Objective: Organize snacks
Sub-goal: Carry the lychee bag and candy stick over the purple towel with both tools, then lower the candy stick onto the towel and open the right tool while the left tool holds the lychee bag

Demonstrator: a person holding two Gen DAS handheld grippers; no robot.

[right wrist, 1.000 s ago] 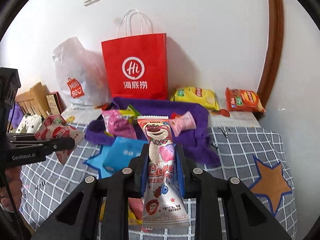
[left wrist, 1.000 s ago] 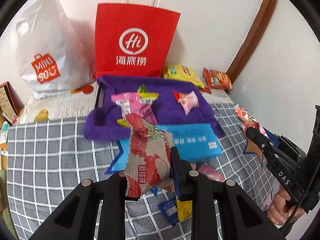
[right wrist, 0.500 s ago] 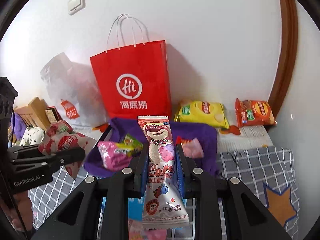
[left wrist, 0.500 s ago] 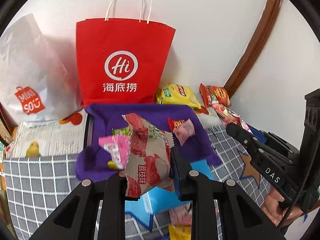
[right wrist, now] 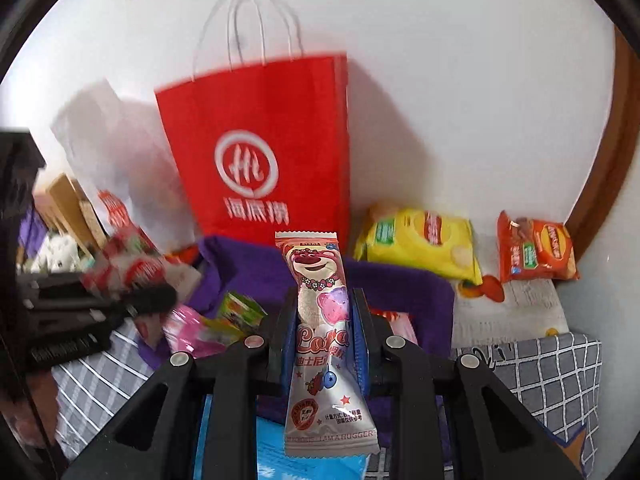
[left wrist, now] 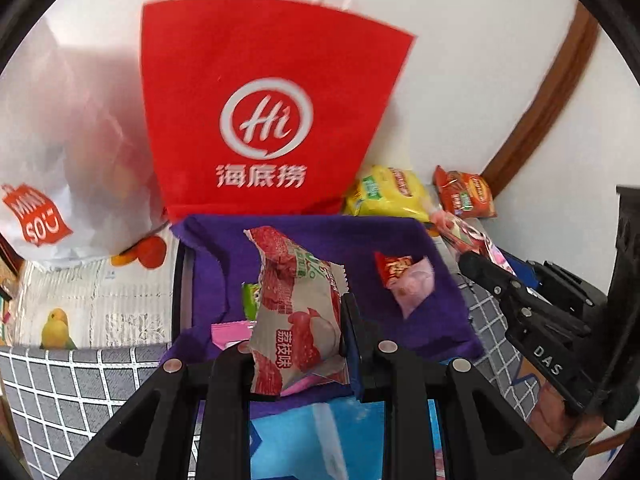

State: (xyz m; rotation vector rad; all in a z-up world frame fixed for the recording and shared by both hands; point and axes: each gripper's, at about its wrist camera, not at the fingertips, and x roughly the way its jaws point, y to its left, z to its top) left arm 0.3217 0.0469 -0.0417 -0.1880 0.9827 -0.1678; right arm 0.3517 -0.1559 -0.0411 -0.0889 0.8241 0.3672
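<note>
While both grippers hang over the purple cloth (left wrist: pixel 312 236), each one is clamped on a snack. The left gripper (left wrist: pixel 298 332) pinches a red-and-white lychee snack packet (left wrist: pixel 300 304) by its lower half, the crumpled top standing up above the jaws. The right gripper (right wrist: pixel 324 336) squeezes a long pink Lotso bear snack stick (right wrist: pixel 320 320) around its middle, with the bear's face above the jaws and the printed tail hanging below them.

On the purple cloth lie a small pink-and-red candy packet (left wrist: pixel 404 280), a green packet (right wrist: pixel 240 308) and a pink packet (right wrist: pixel 184 332), the last two close together near the cloth's left side. A light blue package (left wrist: pixel 316 436) sits just below the cloth's near edge, partly hidden behind the gripper frames.

Behind the cloth a red paper bag (left wrist: pixel 264 120) with white handles stands upright against the wall, and a white plastic shopping bag (left wrist: pixel 60 160) slumps to its left. To the right of the red bag lie a yellow chip bag (right wrist: pixel 420 244) and, further right and apart from it, an orange chip bag (right wrist: pixel 536 248). A grey checked cover (right wrist: pixel 556 380) spreads under the cloth's near part.
</note>
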